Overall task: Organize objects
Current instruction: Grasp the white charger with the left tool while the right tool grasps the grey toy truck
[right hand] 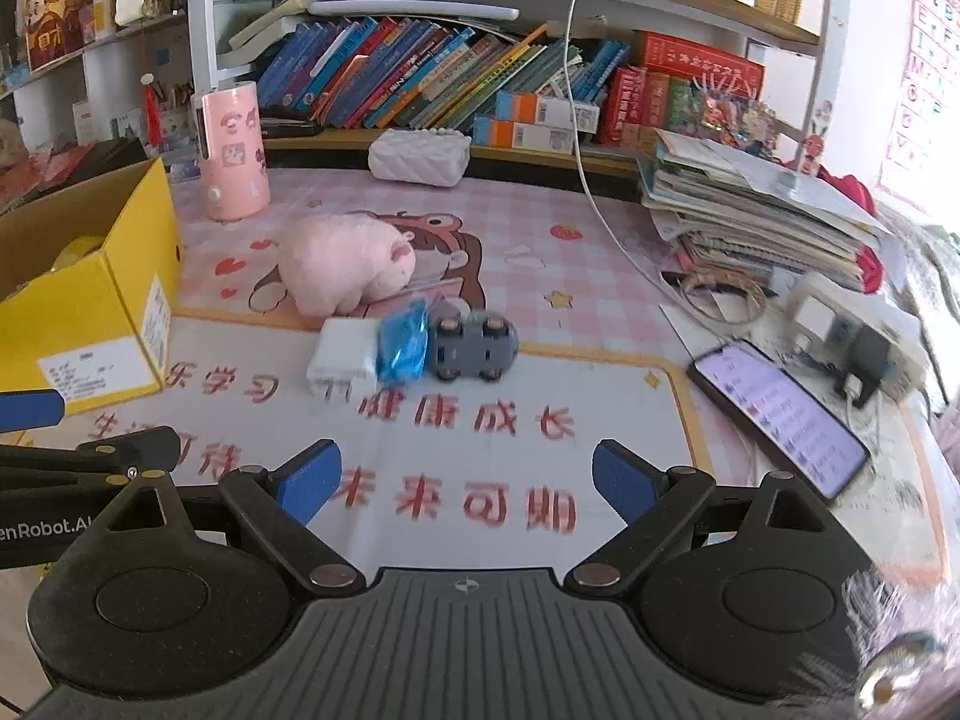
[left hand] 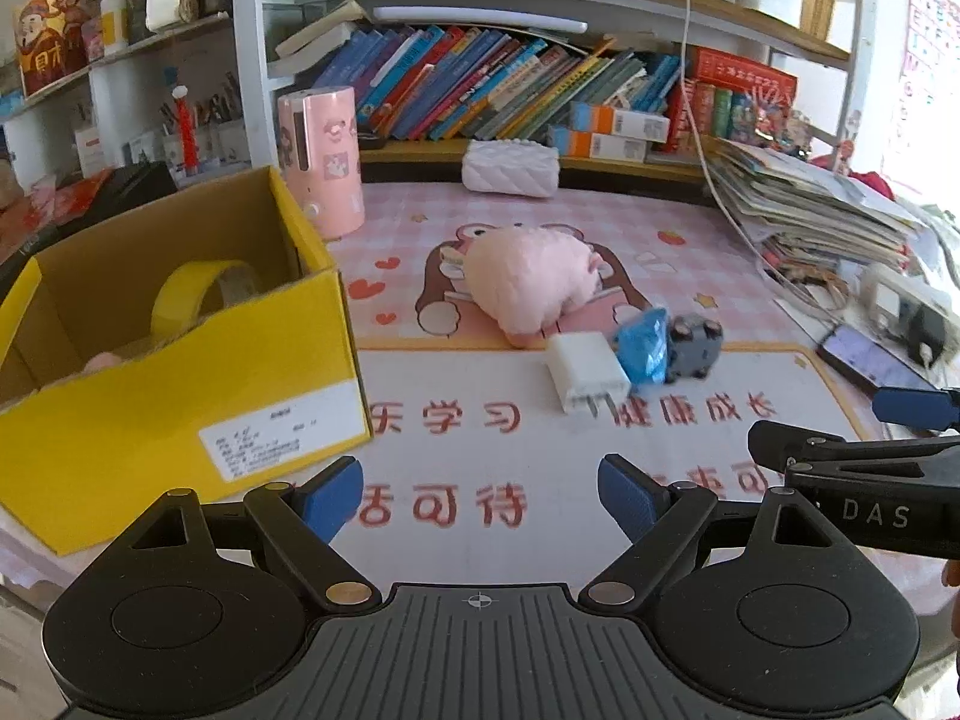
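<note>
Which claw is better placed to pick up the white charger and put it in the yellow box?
Probably the left claw. It is open and empty, the white charger lies just ahead of it, and the yellow box stands at its left side. The right claw, also open, is farther from the box.

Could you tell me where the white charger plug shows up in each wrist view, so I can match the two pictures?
Left wrist: white charger plug right of centre, prongs toward the camera.
Right wrist: it lies left of centre.
Shared landmark: the blue packet touches the plug's right side in both views, with the pink plush pig behind.
</note>
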Demonstrator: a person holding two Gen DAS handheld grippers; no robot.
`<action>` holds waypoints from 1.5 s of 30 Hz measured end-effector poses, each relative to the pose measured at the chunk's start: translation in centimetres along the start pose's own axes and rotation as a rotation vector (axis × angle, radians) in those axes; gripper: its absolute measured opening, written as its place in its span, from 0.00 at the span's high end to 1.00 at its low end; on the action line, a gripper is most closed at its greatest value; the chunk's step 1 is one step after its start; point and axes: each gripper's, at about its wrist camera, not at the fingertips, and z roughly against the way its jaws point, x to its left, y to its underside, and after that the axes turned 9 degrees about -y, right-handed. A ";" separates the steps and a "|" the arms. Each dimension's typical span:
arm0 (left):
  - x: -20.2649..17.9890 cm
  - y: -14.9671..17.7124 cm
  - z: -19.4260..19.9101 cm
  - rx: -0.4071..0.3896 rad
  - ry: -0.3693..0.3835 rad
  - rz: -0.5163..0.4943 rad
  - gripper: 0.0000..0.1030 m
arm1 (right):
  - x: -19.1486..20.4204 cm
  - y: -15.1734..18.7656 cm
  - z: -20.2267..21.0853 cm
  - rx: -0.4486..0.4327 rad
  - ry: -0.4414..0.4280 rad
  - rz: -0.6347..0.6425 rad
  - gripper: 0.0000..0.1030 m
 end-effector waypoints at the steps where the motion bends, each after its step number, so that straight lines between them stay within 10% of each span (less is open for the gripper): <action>1: -0.2 -0.2 -0.2 0.000 -0.007 0.002 0.15 | -0.3 -0.3 -0.4 0.000 -0.006 0.001 0.11; 45: -4.8 -4.6 -8.2 0.150 -0.097 -0.021 0.15 | -5.8 -6.3 -16.1 0.167 -0.171 0.006 0.34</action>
